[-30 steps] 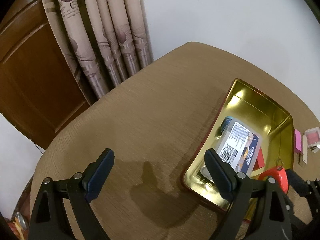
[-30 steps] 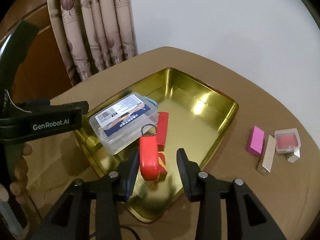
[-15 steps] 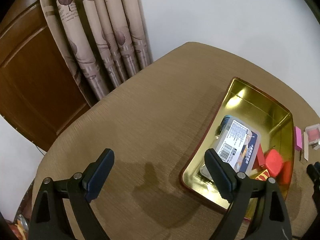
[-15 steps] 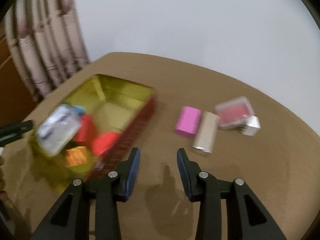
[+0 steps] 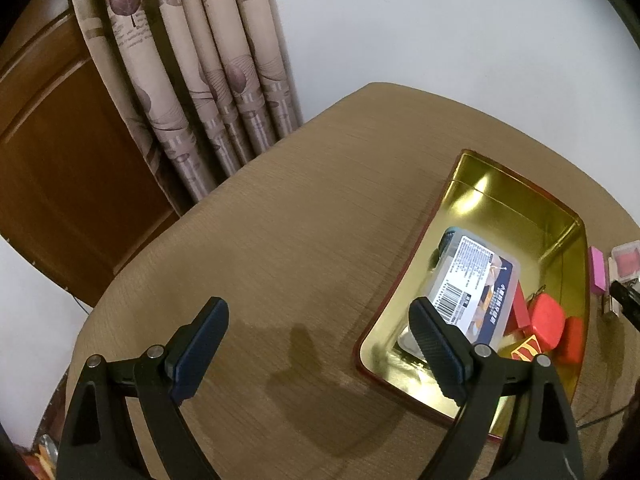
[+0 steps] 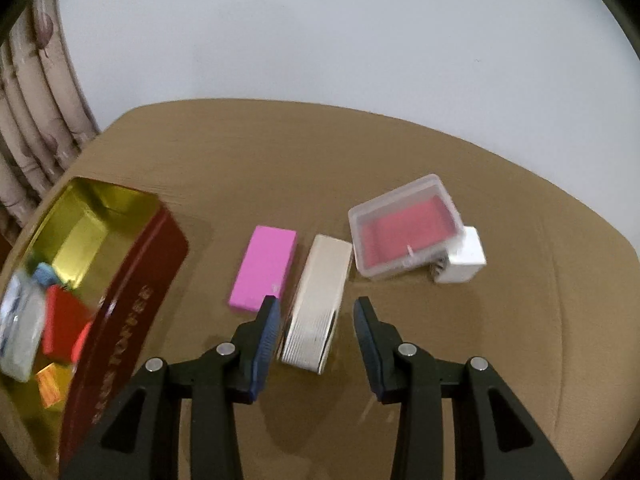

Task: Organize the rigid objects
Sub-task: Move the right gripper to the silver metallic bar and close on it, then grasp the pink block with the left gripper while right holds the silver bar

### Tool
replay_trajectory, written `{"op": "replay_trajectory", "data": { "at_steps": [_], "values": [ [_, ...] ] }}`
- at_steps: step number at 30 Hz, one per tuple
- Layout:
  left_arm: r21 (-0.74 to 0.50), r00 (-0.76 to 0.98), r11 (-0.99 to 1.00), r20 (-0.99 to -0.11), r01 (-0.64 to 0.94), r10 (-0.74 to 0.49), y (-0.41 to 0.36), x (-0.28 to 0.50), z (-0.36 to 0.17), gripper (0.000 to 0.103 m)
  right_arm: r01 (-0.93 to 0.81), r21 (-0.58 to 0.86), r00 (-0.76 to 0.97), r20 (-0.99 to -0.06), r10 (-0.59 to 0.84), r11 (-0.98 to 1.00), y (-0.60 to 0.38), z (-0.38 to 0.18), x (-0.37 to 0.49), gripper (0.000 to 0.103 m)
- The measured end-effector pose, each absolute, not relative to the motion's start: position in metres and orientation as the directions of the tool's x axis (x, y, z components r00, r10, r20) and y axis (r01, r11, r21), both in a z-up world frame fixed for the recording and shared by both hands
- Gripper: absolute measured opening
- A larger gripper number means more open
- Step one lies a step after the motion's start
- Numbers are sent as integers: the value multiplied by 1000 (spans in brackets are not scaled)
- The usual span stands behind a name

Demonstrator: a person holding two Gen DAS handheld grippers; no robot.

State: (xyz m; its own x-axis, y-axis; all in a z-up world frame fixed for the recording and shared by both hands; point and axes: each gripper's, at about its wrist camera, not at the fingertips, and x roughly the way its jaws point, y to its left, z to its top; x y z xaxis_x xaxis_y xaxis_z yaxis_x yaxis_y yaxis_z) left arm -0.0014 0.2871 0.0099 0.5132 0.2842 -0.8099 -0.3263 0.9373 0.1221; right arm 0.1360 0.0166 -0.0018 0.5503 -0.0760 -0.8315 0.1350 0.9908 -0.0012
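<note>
- The table was the work surface; every place below is given relative to the tin.
- The tin, gold inside and red outside, lay open on the table. It held a labelled clear box, a red slab, a rounded red item, a small orange-gold packet and a blue piece, so part of the sorting was judged done.
- The left gripper hovered with jaws wide apart and empty, one finger over the tin's near corner and the other over bare table.
- The right gripper stood outside the tin, jaws partly apart and gripping nothing. Its fingers flanked the near end of the silver box; whether they touched it could not be told.
- Four items were outside the tin and judged outstanding:
- The clear case with a pink insert lay farthest but one from the tin.
- The silver box lay between the pink block and the clear case.
- The pink block lay nearest the tin.
- The white cube touched the clear case, farthest from the tin.
- The silver box was judged the likely next pick.
</note>
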Motion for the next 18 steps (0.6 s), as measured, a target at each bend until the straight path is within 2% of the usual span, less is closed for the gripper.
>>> {"op": "replay_trajectory", "data": {
  "at_steps": [5, 11, 13, 15, 18],
  "values": [
    [136, 519, 940, -804, -313, 289, 282, 0, 10, 90, 163, -20, 519, -848, -103, 986, 12, -22, 154, 39],
    [151, 520, 942, -801, -300, 295, 276, 1, 9, 90, 117, -50, 587, -802, -110, 992, 16, -29, 146, 39],
    [156, 524, 943, -799, -294, 295, 275, 0, 9, 90, 96, -46, 609, -787, -96, 994, 17, -31, 137, 37],
    [165, 529, 944, -794, -287, 300, 272, 0, 9, 90, 72, -40, 625, -777, -76, 997, 18, -32, 129, 29],
    [172, 536, 945, -789, -278, 301, 268, 0, 9, 90, 48, -47, 633, -771, -67, 998, 19, -32, 115, 29]
  ]
}}
